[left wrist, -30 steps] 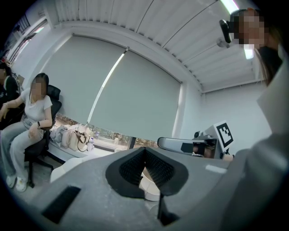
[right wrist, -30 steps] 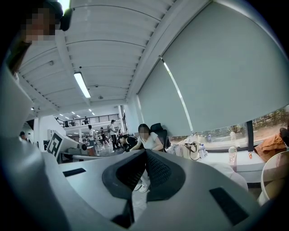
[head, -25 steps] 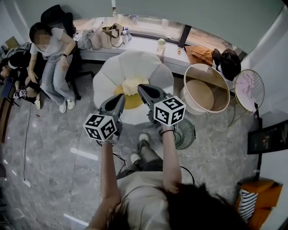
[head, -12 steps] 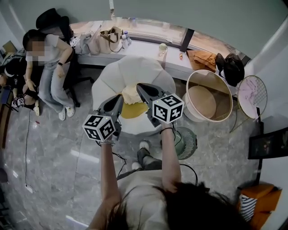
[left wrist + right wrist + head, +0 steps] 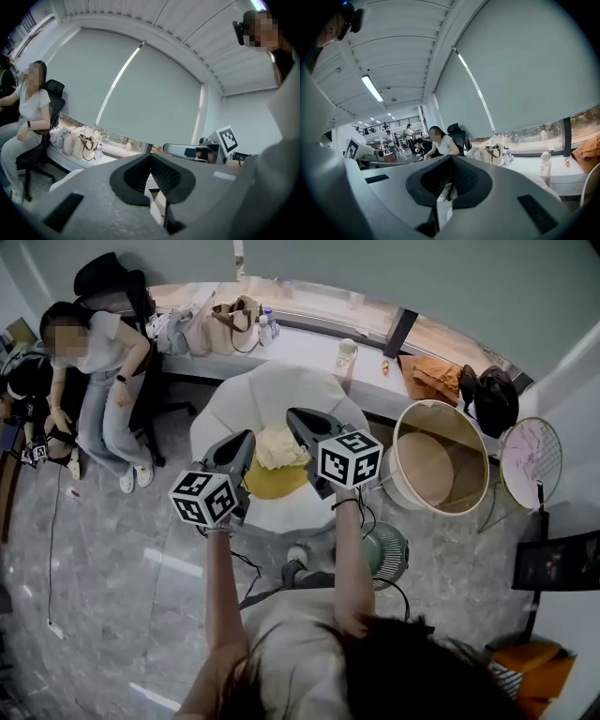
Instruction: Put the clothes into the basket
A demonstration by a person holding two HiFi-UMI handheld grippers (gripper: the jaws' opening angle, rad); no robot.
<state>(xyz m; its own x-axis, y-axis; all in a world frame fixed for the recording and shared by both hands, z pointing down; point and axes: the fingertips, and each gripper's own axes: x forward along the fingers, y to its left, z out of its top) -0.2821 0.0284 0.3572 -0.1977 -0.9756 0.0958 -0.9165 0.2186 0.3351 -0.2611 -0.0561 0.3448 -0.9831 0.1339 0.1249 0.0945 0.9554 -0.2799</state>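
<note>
left hand-held gripper (image 5: 249,435), right hand-held gripper (image 5: 292,415): were pressed together, empty | cream garment (image 5: 278,445) lay crumpled on white seat (image 5: 234,407), long axis unclear | basket (image 5: 461,441) stood upright, mouth up, at right

The left tongs (image 5: 246,436) and right tongs (image 5: 293,414) have moved forward over the white petal-shaped chair (image 5: 281,381). Their tips now flank the crumpled cream cloth (image 5: 278,444) on its yellow cushion (image 5: 265,482).

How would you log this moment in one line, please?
stage: pre-grasp | left gripper: jaws shut, empty | right gripper: jaws shut, empty | cloth: on white seat | basket: empty
</note>
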